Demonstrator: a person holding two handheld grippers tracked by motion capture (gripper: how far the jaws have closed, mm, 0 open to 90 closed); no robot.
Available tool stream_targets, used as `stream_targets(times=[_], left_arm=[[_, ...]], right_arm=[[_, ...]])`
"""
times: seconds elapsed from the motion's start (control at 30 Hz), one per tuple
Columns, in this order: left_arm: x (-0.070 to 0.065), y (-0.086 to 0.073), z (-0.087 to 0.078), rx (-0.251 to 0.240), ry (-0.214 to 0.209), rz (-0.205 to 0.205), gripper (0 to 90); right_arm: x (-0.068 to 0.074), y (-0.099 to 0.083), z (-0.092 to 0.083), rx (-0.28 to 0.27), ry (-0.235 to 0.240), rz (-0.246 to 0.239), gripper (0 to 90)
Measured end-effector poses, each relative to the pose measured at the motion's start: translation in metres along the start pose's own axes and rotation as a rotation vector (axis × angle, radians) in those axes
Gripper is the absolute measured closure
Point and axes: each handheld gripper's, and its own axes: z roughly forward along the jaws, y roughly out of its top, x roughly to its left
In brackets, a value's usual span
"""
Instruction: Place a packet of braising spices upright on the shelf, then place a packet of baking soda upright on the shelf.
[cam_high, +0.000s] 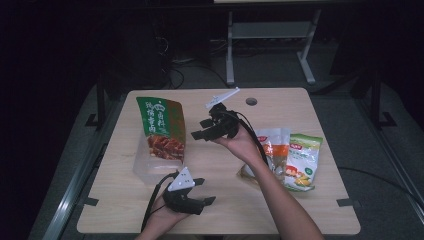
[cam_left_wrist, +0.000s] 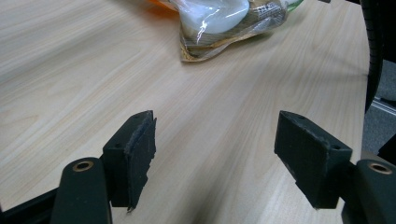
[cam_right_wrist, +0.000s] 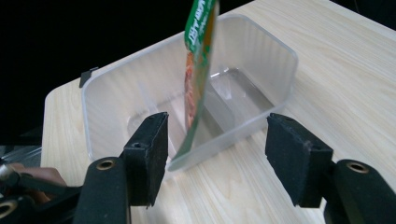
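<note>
While my right gripper (cam_high: 202, 131) hangs with jaws wide and empty, the green pouch (cam_high: 161, 128) stands upright in the clear tub (cam_right_wrist: 280, 84), just beyond them; my left gripper (cam_high: 202, 192) rests over the table (cam_high: 280, 100), likewise agape, holding nothing.

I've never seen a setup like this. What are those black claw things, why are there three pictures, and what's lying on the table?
A person sits at a wooden table holding a two-jaw clamp in each hand. One picture looks down from above. The other two come from small cameras riding on each clamp, looking along its jaws.

The left gripper is open over bare wood, holding nothing. The right gripper is also open and empty, its jaws spread before a clear plastic box. A green food pouch stands in that box, its top sticking out above the rim. To the person's right lie two more snack packets, side by side.
</note>
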Motion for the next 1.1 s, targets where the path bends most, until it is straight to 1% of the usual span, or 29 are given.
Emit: stream_targets(times=[0.1, 0.17, 0.27, 0.37, 0.47, 0.57, 0.6, 0.63, 0.77, 0.87, 0.9, 0.97, 1.1], left_arm=[[0.000, 0.000, 0.001, 0.003, -0.002, 0.003, 28.9], [0.000, 0.000, 0.001, 0.012, 0.001, 0.010, 28.8], [0.000, -0.001, 0.002, 0.014, -0.002, 0.008, 28.5], [0.000, -0.002, 0.003, 0.019, -0.008, 0.004, 28.4], [0.001, -0.002, 0.003, 0.016, -0.011, -0.005, 28.3], [0.002, -0.002, 0.003, 0.017, -0.008, 0.000, 28.3], [0.003, -0.001, 0.002, 0.016, -0.003, 0.012, 28.3], [0.003, -0.001, 0.003, 0.012, -0.001, 0.007, 28.6], [0.002, -0.001, 0.003, 0.004, -0.001, 0.003, 28.6], [0.002, 0.000, 0.004, -0.001, -0.004, 0.000, 28.7], [0.002, 0.000, 0.004, 0.004, -0.003, 0.007, 28.7], [0.001, 0.000, 0.004, 0.003, -0.002, 0.007, 28.7], [0.001, 0.000, 0.005, -0.002, -0.009, 0.007, 28.7]], right_arm=[[-0.004, -0.005, -0.006, 0.008, -0.007, 0.013, 37.2], [-0.006, -0.008, -0.011, 0.008, -0.013, 0.013, 37.1], [-0.009, -0.013, -0.019, -0.001, -0.022, 0.017, 36.5], [-0.012, -0.021, -0.028, 0.004, -0.030, 0.031, 35.6], [-0.016, -0.028, -0.035, 0.016, -0.037, 0.041, 33.8], [-0.020, -0.036, -0.043, 0.019, -0.051, 0.049, 33.4], [-0.021, -0.037, -0.045, 0.019, -0.053, 0.055, 33.3], [-0.022, -0.041, -0.049, 0.020, -0.057, 0.067, 33.3], [-0.025, -0.054, -0.057, 0.027, -0.071, 0.091, 32.4], [-0.025, -0.063, -0.063, 0.042, -0.077, 0.096, 31.6], [-0.025, -0.066, -0.065, 0.046, -0.077, 0.094, 31.5], [-0.025, -0.071, -0.069, 0.060, -0.083, 0.100, 30.7], [-0.026, -0.079, -0.081, 0.054, -0.100, 0.105, 30.5]])
